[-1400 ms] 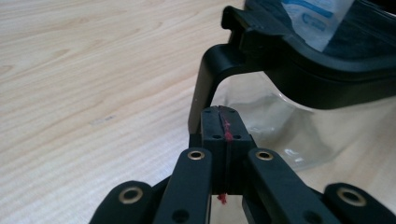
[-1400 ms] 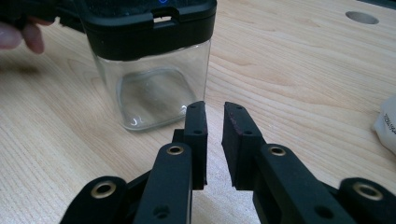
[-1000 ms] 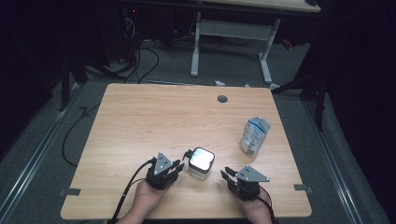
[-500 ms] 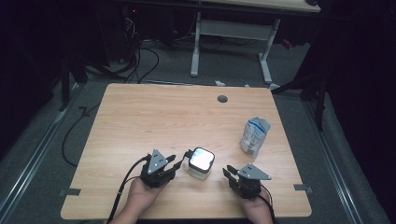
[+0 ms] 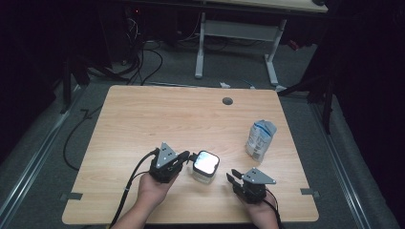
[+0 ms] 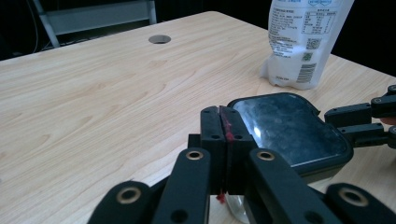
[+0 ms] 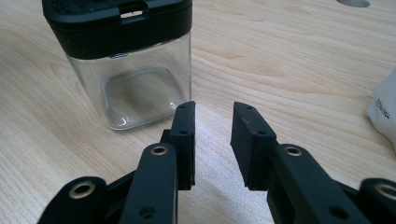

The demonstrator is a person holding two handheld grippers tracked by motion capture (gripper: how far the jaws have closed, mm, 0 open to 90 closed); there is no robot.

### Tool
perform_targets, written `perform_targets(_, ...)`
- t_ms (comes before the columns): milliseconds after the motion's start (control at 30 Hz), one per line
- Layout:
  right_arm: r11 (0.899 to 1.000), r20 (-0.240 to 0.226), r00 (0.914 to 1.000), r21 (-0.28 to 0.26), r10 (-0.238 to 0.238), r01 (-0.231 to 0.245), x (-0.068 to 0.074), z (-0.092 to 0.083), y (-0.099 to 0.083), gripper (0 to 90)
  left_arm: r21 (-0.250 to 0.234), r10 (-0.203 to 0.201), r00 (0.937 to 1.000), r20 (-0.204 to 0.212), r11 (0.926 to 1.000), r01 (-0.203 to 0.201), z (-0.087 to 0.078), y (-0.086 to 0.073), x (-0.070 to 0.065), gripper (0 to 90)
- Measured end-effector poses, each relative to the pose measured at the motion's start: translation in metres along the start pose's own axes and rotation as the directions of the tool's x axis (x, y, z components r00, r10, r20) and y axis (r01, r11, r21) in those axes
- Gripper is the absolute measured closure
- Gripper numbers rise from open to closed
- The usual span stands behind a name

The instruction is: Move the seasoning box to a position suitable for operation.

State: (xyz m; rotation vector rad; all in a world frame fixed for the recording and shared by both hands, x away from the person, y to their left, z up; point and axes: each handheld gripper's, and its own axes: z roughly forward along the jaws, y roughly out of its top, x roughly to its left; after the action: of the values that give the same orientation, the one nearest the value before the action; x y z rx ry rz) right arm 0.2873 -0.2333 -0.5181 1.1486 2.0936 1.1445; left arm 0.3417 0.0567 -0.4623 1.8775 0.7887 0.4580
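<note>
High view: the clear square jar [image 5: 205,168] with its black lid [image 5: 206,162] stands on the bench [image 5: 143,119], near your edge, between your two hands. Take the jar as your landmark. It is upright, empty as far as the glass shows, and the lid sits flat on it, so it looks ready to be opened or filled.

Your left claw [image 5: 187,156] is just left of the jar, its tips at the lid's edge. In the left gripper view that claw [image 6: 225,122] is pressed fully together, pad against pad, with nothing between; the jaws have just been closing. The tips lie beside the lid's corner [image 6: 289,126], perhaps to nudge or catch its flap, though I cannot tell whether they touch it.

Your right claw [image 5: 232,176] waits to the right of the jar, apart from it. In the right gripper view it [image 7: 212,135] stands partly open and empty, having just been opening, aimed past the jar's glass wall [image 7: 130,88], likely held ready to steady the body.

Farther right of the jar, well apart, a white pouch [image 5: 260,138] stands upright, probably the refill.
</note>
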Motion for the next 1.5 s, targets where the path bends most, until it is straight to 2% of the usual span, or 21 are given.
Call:
perform_targets(500,1.0,-0.006,0.9999,-0.002,-0.012,0.012,0.002,0.0,0.001,69.9,0.025,0.019,0.9998,-0.006,0.9995,-0.019,0.014,-0.001,-0.005,90.0)
perform_targets(967,1.0,-0.007,0.9999,-0.003,-0.016,0.016,0.003,0.0,0.001,70.0,0.017,0.028,0.9994,-0.021,0.9995,-0.028,0.015,-0.002,-0.006,90.0)
perform_targets(1200,1.0,-0.01,0.9997,0.001,-0.022,0.022,0.003,0.0,0.001,70.0,0.008,0.011,0.9999,-0.01,0.9999,-0.011,0.015,-0.004,-0.004,90.0)
perform_targets(1500,1.0,-0.023,0.9995,0.0,-0.022,0.022,0.005,0.0,0.001,69.3,0.003,0.01,0.9999,-0.01,0.9999,-0.01,0.015,-0.004,-0.004,90.0)
